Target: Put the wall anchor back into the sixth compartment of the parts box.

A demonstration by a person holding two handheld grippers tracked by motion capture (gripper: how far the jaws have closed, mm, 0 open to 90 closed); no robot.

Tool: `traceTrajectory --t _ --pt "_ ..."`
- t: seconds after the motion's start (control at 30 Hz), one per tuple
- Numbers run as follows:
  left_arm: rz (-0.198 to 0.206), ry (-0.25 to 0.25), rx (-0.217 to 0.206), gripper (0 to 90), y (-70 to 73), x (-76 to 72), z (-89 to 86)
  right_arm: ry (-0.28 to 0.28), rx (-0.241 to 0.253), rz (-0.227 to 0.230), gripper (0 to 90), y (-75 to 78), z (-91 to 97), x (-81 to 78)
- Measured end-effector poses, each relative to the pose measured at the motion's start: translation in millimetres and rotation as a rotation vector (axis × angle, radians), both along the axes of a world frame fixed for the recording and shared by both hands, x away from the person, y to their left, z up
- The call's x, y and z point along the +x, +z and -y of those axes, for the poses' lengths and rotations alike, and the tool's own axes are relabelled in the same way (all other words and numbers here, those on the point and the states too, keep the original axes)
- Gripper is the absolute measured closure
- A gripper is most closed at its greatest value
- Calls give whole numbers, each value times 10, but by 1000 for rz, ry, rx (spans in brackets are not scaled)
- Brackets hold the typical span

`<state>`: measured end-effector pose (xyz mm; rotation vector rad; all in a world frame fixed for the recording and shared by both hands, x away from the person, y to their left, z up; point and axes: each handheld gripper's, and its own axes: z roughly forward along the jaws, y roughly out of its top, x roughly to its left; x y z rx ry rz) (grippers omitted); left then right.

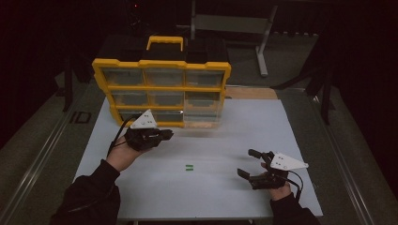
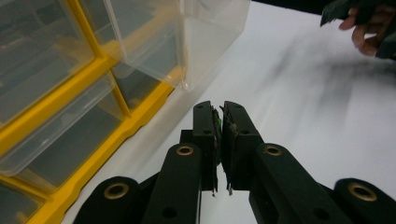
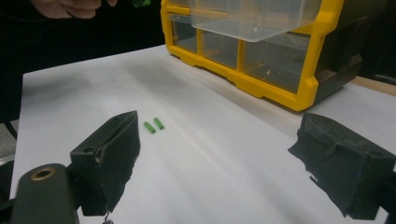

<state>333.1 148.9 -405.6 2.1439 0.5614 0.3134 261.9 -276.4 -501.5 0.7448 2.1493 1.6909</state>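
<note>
Jaws of the left gripper (image 2: 219, 114) are pressed together, and a sliver of green (image 2: 217, 122) shows pinched between the pads in the left gripper view (too little of it is visible to tell its shape). In the high view this gripper (image 1: 165, 135) is held in the person's left hand (image 1: 123, 153) above the white table (image 1: 234, 197), just in front of the yellow drawer organizer (image 1: 162, 86), with its tips pointing toward three o'clock. One clear drawer (image 1: 202, 115) at the organizer's lower right is pulled out toward the person; in the left gripper view the same drawer (image 2: 210, 37) hangs at about twelve o'clock from the closed jaws, near them but apart.

Two small green pieces (image 1: 189, 167) lie side by side on the table near its middle, at about five o'clock from the left gripper and nine o'clock from the right one. In the right gripper view they (image 3: 153, 125) rest just beyond the tip of the near jaw, touching neither.

The right gripper (image 1: 248, 162) sits low over the table's right part, held in the right hand (image 1: 280, 190); its jaws stand wide apart with nothing between them, pointing toward nine o'clock.
</note>
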Motion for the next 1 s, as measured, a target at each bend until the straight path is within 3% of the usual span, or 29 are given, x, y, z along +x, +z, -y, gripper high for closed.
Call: traceTrajectory --t 0.3,0.8,1.0 --pt "18 15 10 843 228 33 40 0 1 0 137 0 -1 -1" --pt "41 34 -23 842 728 172 134 1 -1 -1 137 -6 -6 1" --pt "36 44 -40 842 844 233 212 0 -1 0 137 -4 -4 -1"
